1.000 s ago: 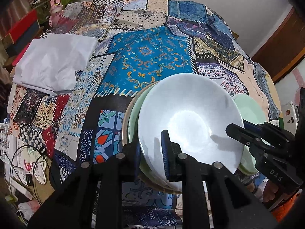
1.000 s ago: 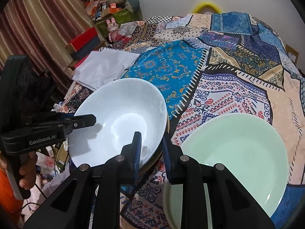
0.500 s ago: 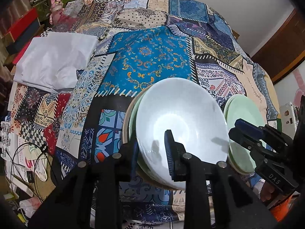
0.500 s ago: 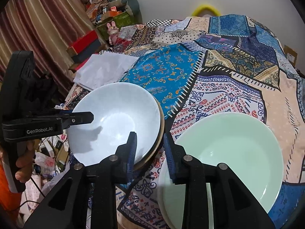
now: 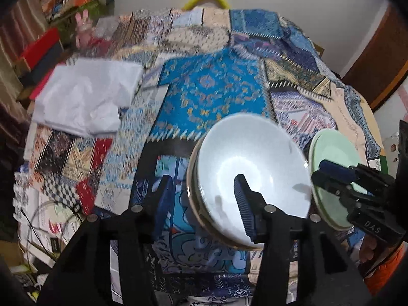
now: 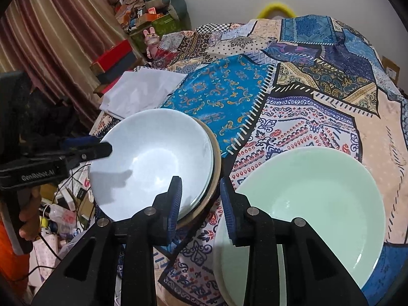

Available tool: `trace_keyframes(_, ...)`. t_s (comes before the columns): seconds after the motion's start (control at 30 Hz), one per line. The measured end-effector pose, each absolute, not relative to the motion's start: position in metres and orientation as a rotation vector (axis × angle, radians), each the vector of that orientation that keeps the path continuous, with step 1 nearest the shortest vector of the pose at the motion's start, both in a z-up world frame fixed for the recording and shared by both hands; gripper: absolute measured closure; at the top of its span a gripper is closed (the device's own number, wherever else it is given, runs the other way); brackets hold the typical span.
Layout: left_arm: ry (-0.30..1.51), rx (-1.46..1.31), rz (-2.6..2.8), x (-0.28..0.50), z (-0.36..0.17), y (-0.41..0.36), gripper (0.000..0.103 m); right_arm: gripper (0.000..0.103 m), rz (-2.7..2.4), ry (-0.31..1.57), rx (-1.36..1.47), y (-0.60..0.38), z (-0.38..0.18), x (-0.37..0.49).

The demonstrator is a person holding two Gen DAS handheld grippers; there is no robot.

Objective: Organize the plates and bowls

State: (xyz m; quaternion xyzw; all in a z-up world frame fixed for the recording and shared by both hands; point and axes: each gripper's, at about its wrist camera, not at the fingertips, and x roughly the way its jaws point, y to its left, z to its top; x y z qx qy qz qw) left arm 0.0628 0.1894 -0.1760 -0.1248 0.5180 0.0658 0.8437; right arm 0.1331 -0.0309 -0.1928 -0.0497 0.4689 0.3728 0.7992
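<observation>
white bowl (image 5: 252, 176): sitting on top of a little stack at the near edge of the table; under it I'm seeing a thin pale rim and a tan rim (image 6: 215, 158) peeking out, can't tell exactly what those pieces are.

green bowl (image 6: 313, 199): sitting just to the right of the white stack in the right wrist view, not touching it, with another pale green rim (image 6: 219, 262) showing underneath, so it's looking like a second stack.

left gripper (image 5: 201, 204): jaws are opening right now. The near rim of the white bowl is sitting between the fingers, but the pads aren't pressing on it, the left finger is hanging well clear over the cloth.

right gripper (image 6: 201, 204): jaws standing slightly apart, hovering over the strip of cloth between the two stacks, nothing between them. The left finger is overlapping the white bowl's rim in the picture, can't tell if it's touching.

patchwork tablecloth (image 6: 306, 102): covering the whole table, blue paisley patch right behind the white bowl.

white folded cloth (image 5: 86, 97): lying at the far left of the table, well apart from the dishes.

person's hand (image 6: 28, 219): gripping the left gripper's handle at the left edge.
</observation>
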Motion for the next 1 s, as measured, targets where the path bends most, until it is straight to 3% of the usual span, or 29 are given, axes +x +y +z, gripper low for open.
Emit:
trace_keyframes(0.43,1.139,-0.401,0.065,0.060,-0.221,0.199,0.053,0.074,0.807,1.076,-0.129,-0.013,-0.214,0.142)
trace_keyframes(0.73,1.136,-0.423,0.006,0.066,-0.230,0.192,0.067,0.071,0.799,1.101,-0.150,-0.002,-0.224,0.144)
trace_keyframes(1.0,1.130,-0.416,0.053,0.067,-0.226,0.188,0.067,0.072,0.778,1.073,-0.168,0.001,-0.223,0.143)
